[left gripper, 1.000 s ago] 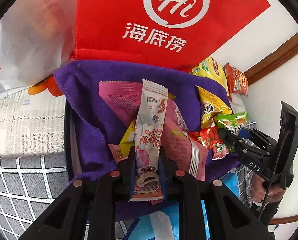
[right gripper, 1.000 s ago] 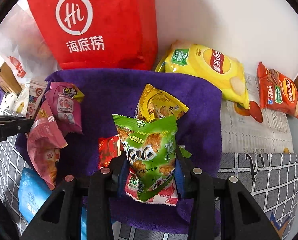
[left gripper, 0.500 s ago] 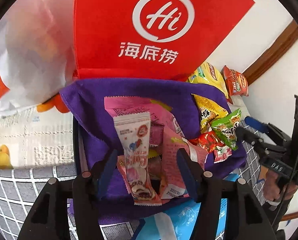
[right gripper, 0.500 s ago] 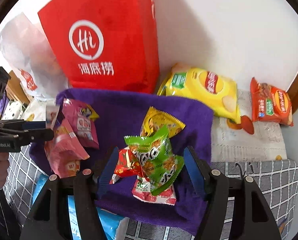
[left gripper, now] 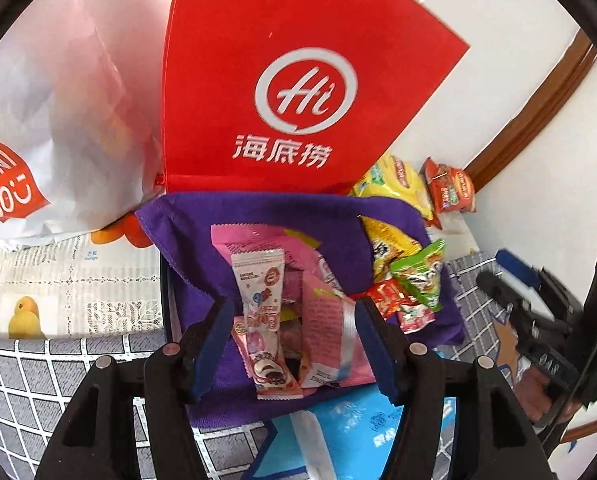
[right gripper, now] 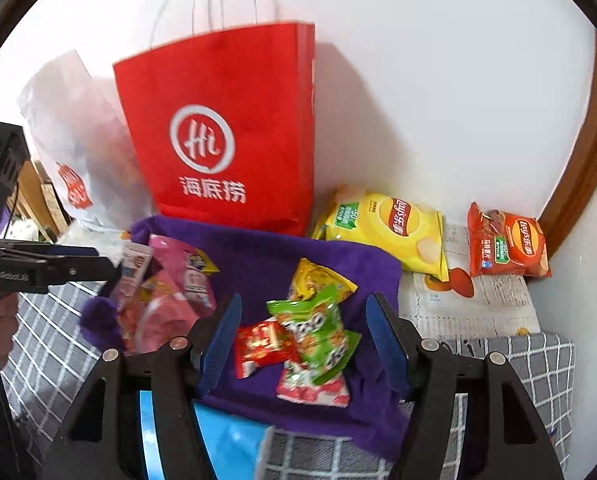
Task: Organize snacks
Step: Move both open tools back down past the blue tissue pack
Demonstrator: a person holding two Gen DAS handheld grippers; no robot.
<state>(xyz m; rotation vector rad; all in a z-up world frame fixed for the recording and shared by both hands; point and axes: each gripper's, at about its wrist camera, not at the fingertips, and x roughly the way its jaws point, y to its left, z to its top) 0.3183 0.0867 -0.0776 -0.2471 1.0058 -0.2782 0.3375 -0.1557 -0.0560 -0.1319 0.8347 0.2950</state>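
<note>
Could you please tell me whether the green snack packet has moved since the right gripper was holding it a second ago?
Yes. The green snack packet has dropped from the right gripper onto the purple cloth.

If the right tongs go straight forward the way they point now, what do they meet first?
Most likely the green snack packet, lying on the purple cloth centred ahead of the open right tongs. A red packet lies just beside it, and depth is hard to judge.
</note>
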